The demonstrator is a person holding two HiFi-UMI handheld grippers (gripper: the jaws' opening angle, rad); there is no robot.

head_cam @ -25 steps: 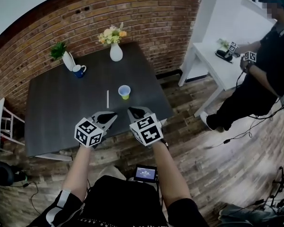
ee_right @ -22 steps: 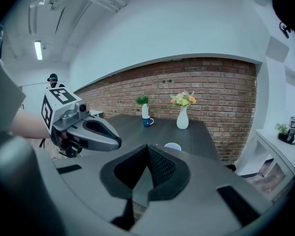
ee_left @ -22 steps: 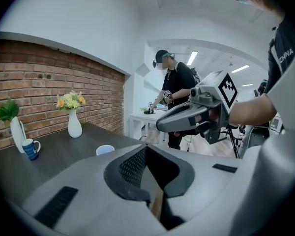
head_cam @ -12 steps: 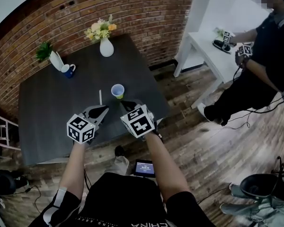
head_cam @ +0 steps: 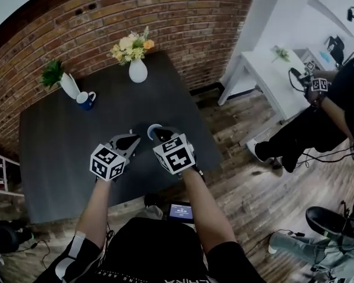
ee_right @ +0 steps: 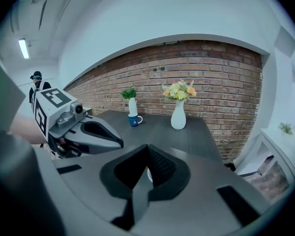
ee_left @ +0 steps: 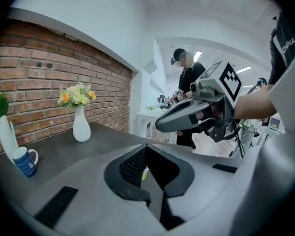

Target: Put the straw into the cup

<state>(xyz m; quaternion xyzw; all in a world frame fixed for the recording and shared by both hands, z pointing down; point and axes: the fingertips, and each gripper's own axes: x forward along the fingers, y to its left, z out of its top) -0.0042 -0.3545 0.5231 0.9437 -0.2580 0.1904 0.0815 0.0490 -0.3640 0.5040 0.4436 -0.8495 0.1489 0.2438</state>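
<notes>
Cup (head_cam: 154, 126) just past R gripper (head_cam: 159, 135), prob. untouched.

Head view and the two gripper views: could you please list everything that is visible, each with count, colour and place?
Table: one, dark grey, centre, against the brick wall.
Cup: one, bluish rim, on the table, partly behind the right gripper.
Flower vase: one, white, yellow and orange flowers, far table edge.
Plant vase: one, white, green leaves, far left corner.
Mug: one, blue, beside the plant vase.
Side table: one, white, at the right.
Second person: one, dark clothes, right edge.
Straw: none that I can make out.
Left gripper: one, grey, fingers together, empty, over the table.
Right gripper: one, grey, fingers together, empty, at the cup.
</notes>
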